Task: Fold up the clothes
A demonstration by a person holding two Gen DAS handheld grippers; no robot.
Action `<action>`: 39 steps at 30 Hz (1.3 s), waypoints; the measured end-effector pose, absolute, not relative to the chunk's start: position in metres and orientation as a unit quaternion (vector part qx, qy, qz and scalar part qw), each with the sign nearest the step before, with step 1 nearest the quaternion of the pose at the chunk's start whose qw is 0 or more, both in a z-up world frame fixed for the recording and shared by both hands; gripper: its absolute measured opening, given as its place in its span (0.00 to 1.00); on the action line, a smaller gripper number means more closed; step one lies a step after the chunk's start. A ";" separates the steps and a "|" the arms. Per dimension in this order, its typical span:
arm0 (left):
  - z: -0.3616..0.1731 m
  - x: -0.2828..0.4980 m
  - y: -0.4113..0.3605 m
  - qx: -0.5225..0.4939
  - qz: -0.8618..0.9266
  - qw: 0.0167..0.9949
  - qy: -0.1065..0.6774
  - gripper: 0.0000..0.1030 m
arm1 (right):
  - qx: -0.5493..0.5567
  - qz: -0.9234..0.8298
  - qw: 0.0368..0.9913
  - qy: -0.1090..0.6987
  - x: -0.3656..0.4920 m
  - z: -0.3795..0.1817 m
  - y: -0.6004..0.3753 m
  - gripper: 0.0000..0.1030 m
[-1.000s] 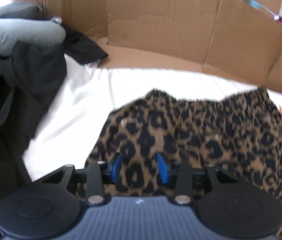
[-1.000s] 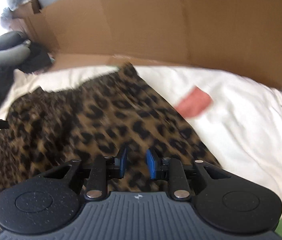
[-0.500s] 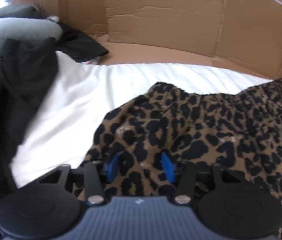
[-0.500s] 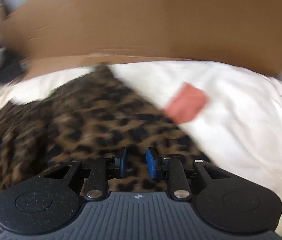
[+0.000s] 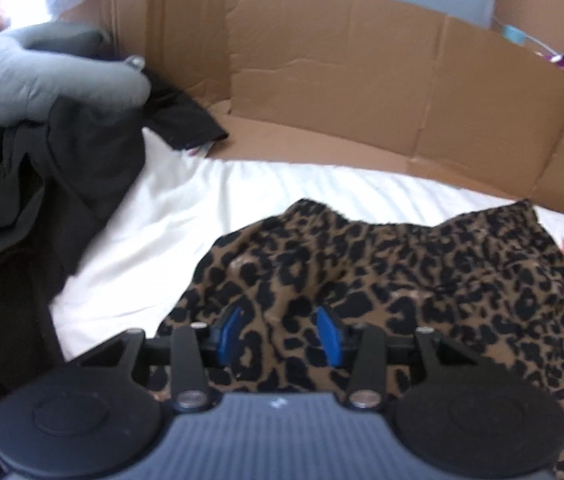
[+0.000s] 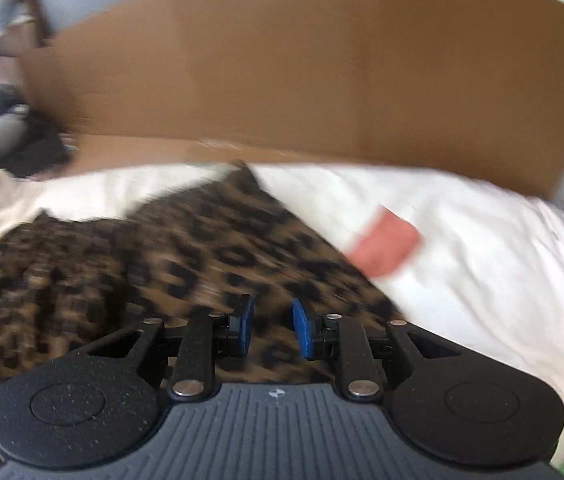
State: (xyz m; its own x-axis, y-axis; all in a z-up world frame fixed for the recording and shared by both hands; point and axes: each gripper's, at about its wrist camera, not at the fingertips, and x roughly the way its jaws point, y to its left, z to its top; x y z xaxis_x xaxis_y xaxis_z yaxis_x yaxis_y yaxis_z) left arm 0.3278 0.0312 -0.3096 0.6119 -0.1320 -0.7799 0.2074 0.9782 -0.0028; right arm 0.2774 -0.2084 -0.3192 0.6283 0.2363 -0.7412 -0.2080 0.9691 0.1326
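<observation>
Since a second ago the brown leopard-print garment (image 5: 402, 264) has bunched toward the white sheet's (image 5: 169, 240) near edge; left gripper (image 5: 279, 330) closing, right gripper (image 6: 271, 328) opening, both part-open over cloth I can't tell is pinched, so a loose hold could drop the fold.

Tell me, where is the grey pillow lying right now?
In the left wrist view the grey pillow lies far left, atop the dark clothes pile, beside the cardboard wall.

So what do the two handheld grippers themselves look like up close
Both match: the left gripper and right gripper have blue-padded fingers on black linkage arms with silver pivot pins, two round black discs, and a ribbed grey housing bearing a small white mark. No cables or sleeves show.
</observation>
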 end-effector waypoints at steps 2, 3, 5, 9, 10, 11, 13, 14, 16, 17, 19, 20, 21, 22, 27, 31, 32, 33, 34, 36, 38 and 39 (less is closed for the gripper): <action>-0.310 0.325 0.025 0.035 -0.109 0.896 0.430 0.43 | 0.015 0.155 0.900 0.408 0.277 -0.315 -0.189 0.42; -0.312 0.323 0.022 0.030 -0.118 0.894 0.431 0.43 | 0.015 0.170 0.895 0.413 0.279 -0.316 -0.180 0.43; -0.318 0.322 0.014 0.024 -0.132 0.890 0.436 0.43 | 0.009 0.194 0.883 0.427 0.281 -0.323 -0.162 0.43; -0.343 0.321 0.001 0.041 -0.147 0.875 0.460 0.43 | 0.004 0.189 0.861 0.473 0.284 -0.346 -0.144 0.45; -0.349 0.322 -0.001 0.049 -0.145 0.871 0.466 0.43 | 0.031 0.181 0.850 0.493 0.286 -0.351 -0.148 0.46; -0.351 0.322 -0.001 0.050 -0.145 0.872 0.465 0.43 | 0.051 0.177 0.842 0.507 0.287 -0.354 -0.152 0.47; -0.350 0.321 0.000 0.040 -0.147 0.874 0.460 0.43 | 0.062 0.180 0.840 0.509 0.288 -0.353 -0.155 0.49; -0.348 0.321 0.001 0.030 -0.149 0.876 0.457 0.43 | 0.068 0.182 0.838 0.509 0.288 -0.353 -0.156 0.49; -0.339 0.319 0.007 0.001 -0.158 0.882 0.443 0.42 | 0.070 0.182 0.840 0.506 0.291 -0.349 -0.158 0.48; -0.334 0.318 0.010 -0.010 -0.165 0.885 0.436 0.42 | 0.077 0.179 0.845 0.497 0.291 -0.345 -0.161 0.48; -0.327 0.315 0.011 -0.010 -0.170 0.890 0.424 0.42 | 0.100 0.179 0.855 0.477 0.293 -0.336 -0.169 0.48; -0.325 0.314 0.010 -0.006 -0.170 0.890 0.422 0.42 | 0.102 0.180 0.859 0.469 0.294 -0.333 -0.172 0.48; -0.324 0.314 0.010 -0.002 -0.171 0.891 0.421 0.42 | 0.103 0.181 0.862 0.462 0.294 -0.330 -0.174 0.48; -0.324 0.315 0.010 0.000 -0.170 0.890 0.423 0.42 | 0.101 0.181 0.866 0.455 0.295 -0.327 -0.176 0.48; -0.334 0.327 0.013 -0.005 -0.137 0.892 0.431 0.35 | 0.059 0.184 0.865 0.464 0.298 -0.338 -0.189 0.47; -0.342 0.334 0.018 -0.029 -0.126 0.893 0.431 0.20 | 0.027 0.181 0.864 0.469 0.291 -0.353 -0.203 0.37; -0.343 0.335 0.019 -0.031 -0.127 0.892 0.432 0.19 | 0.026 0.184 0.865 0.465 0.288 -0.354 -0.206 0.37; -0.344 0.335 0.018 -0.029 -0.129 0.892 0.432 0.19 | 0.024 0.185 0.867 0.462 0.286 -0.354 -0.208 0.36; -0.345 0.335 0.017 -0.026 -0.132 0.892 0.431 0.18 | 0.024 0.181 0.868 0.461 0.286 -0.352 -0.209 0.33; -0.346 0.335 0.015 -0.022 -0.139 0.892 0.430 0.15 | 0.022 0.174 0.872 0.457 0.286 -0.349 -0.210 0.32; -0.348 0.337 0.013 -0.018 -0.145 0.891 0.429 0.15 | 0.018 0.175 0.878 0.446 0.289 -0.341 -0.209 0.32; -0.349 0.338 0.012 -0.017 -0.147 0.891 0.430 0.15 | 0.015 0.179 0.879 0.442 0.291 -0.339 -0.208 0.32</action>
